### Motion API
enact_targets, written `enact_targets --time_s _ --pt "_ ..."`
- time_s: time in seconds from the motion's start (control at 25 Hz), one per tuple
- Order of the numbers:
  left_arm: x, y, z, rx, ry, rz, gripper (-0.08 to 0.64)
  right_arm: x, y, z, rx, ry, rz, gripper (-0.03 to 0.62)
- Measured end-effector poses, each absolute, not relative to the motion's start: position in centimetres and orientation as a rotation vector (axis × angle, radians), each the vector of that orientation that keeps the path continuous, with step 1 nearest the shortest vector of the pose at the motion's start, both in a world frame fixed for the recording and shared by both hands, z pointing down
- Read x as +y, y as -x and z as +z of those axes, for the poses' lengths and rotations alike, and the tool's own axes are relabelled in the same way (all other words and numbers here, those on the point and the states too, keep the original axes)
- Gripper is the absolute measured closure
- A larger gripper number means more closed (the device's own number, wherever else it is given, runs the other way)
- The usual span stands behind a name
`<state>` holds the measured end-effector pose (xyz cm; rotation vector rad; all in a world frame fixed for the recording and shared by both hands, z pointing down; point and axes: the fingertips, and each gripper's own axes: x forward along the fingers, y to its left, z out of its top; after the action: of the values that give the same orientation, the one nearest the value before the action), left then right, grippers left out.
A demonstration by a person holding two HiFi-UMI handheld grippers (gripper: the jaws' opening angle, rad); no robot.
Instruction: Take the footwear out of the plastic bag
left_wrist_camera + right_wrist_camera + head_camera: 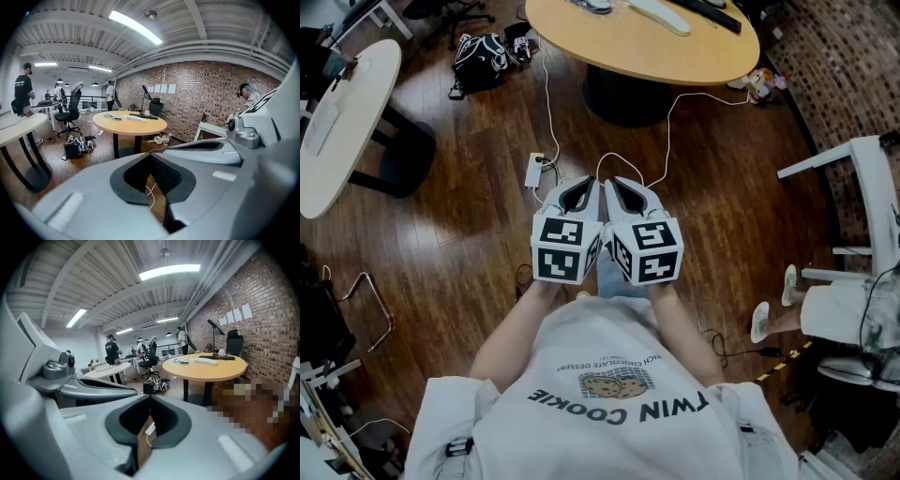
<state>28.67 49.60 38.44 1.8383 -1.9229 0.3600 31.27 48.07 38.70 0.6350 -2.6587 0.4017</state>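
Close in front of my chest I hold both grippers side by side, well above the wooden floor. The left gripper (577, 193) (151, 157) has its jaws together with nothing between them. The right gripper (624, 193) (150, 399) is shut the same way and empty. Far ahead stands a round wooden table (675, 58) (140, 126) (215, 369). On it lie a crinkled clear bundle (592, 5) (114, 116) (183, 361) and a pale long flat item (661, 15) (137, 118) (206, 361); whether these are the bag and the footwear I cannot tell.
A white power strip (533, 171) and cables (667, 131) lie on the floor ahead. A black backpack (480, 58) sits far left by a white table (337, 122). White furniture (872, 187) and a seated person's feet (773, 305) are at the right.
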Motion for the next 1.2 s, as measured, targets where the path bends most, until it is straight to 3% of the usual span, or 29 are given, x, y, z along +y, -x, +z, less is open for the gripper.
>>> enact_targets --time_s 0.56,1.2 --pt "31.9 -23.1 36.6 -1.99 -1.8 0.406 0.557 30.9 -25.6 37.1 -2.694 -0.553 0.382 0.589" --pt "22.0 -18.2 38.5 -1.97 -1.811 0.398 0.557 21.1 -20.9 39.4 -2.66 -0.566 0.379 0.589"
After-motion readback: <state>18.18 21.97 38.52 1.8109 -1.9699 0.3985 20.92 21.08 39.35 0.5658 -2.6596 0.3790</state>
